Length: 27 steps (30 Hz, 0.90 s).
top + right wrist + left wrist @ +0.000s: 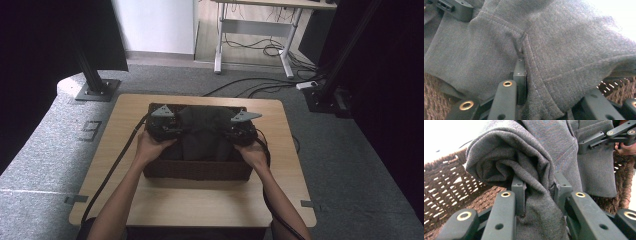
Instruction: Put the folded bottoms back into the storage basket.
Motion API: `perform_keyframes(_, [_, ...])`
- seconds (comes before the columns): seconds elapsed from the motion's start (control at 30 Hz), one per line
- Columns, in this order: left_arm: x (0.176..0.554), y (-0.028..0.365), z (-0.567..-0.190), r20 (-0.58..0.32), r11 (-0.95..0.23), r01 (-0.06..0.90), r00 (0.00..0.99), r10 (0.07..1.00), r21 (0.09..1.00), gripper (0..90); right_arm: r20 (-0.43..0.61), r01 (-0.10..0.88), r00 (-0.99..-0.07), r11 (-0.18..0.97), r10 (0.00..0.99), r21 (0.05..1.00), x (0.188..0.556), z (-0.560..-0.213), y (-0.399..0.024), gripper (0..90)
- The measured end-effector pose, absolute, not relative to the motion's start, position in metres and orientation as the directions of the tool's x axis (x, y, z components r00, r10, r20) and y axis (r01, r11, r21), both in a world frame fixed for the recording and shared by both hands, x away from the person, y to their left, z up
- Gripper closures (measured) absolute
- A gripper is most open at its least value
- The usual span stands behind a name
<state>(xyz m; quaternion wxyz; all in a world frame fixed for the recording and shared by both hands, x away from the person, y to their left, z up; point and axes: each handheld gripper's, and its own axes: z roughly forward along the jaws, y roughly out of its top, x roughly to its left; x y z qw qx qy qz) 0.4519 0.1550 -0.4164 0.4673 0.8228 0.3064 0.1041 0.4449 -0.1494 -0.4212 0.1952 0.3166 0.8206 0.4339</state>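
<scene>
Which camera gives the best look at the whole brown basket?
The high view: the basket sits whole on the table, grey cloth inside. The left gripper view shows just a stretch of woven wall; the right gripper view, small woven corners.

no readable text, labels, brands or numbers anywhere

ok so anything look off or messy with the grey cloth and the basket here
Nothing stands out. The grey garment is bunched and folded over the woven basket, with the left gripper and right gripper each clamped on a fold. The basket sits square on the wooden table, with no visible tears or spills.
</scene>
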Motion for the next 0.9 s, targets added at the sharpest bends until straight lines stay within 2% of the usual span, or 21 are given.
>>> perform_keyframes(0.17, [0.449,0.181,-0.416,-0.118,-0.391,0.451,0.761,0.638,0.802,68.9,-0.011,0.375,-0.747,0.435,0.664,0.819,0.453,-0.428,-0.123,66.1])
perform_keyframes(0.33, [0.45,0.191,-0.42,-0.113,-0.405,0.479,0.743,0.66,0.779,68.8,-0.006,0.396,-0.758,0.467,0.652,0.791,0.457,-0.431,-0.102,66.0])
perform_keyframes(0.7, [0.473,0.142,-0.434,-0.112,-0.464,0.5,0.759,0.641,0.732,68.7,0.009,0.492,-0.694,0.465,0.72,0.737,0.466,-0.436,-0.136,65.8])
perform_keyframes(0.9, [0.473,0.153,-0.434,-0.098,-0.479,0.53,0.735,0.671,0.7,68.4,0.013,0.516,-0.696,0.488,0.718,0.704,0.476,-0.44,-0.12,64.7])
